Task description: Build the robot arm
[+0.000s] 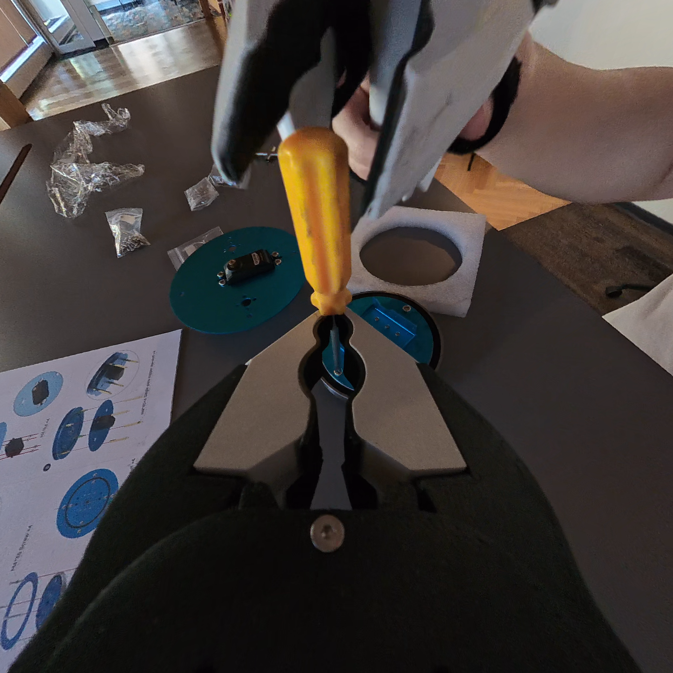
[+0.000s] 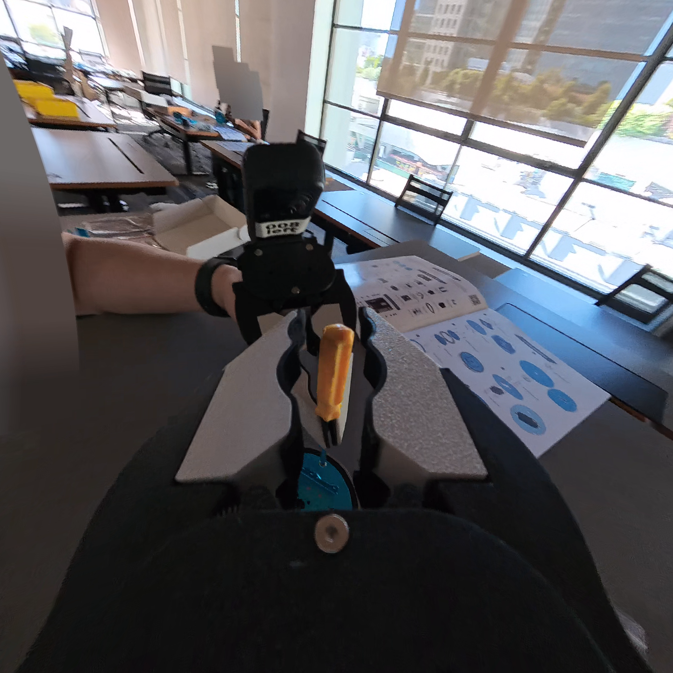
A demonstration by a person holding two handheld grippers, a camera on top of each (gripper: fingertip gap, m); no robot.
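A yellow-handled screwdriver [image 1: 317,218] stands nearly upright, its tip on a small screw [image 1: 338,371] at the rim of a blue round plate [image 1: 397,335] set in a black ring. My left gripper [image 1: 333,320] is shut on the screwdriver's metal shaft just under the handle; it also shows in the right wrist view [image 2: 329,437]. My right gripper [image 2: 327,327] comes from above, jaws open, one on each side of the handle [image 2: 335,375] with a gap to each. The blue plate [image 2: 320,484] lies below it. A blue bracket [image 1: 391,320] is screwed on the plate.
On the dark table [image 1: 546,400]: a second blue disc [image 1: 204,302] with a black servo [image 1: 251,269], a white foam square with a round hole [image 1: 469,236], printed assembly sheets [image 1: 73,437], small bags of screws [image 1: 127,233], crumpled clear plastic [image 1: 83,171]. A white box [image 2: 204,225] stands beyond. Spacing between my two grippers at the tips: around 9 cm. It is some 4 cm from my left tips to the blue plate [image 2: 320,484]. From the left gripper's tips to the blue bracket [image 1: 391,320] is close to 6 cm.
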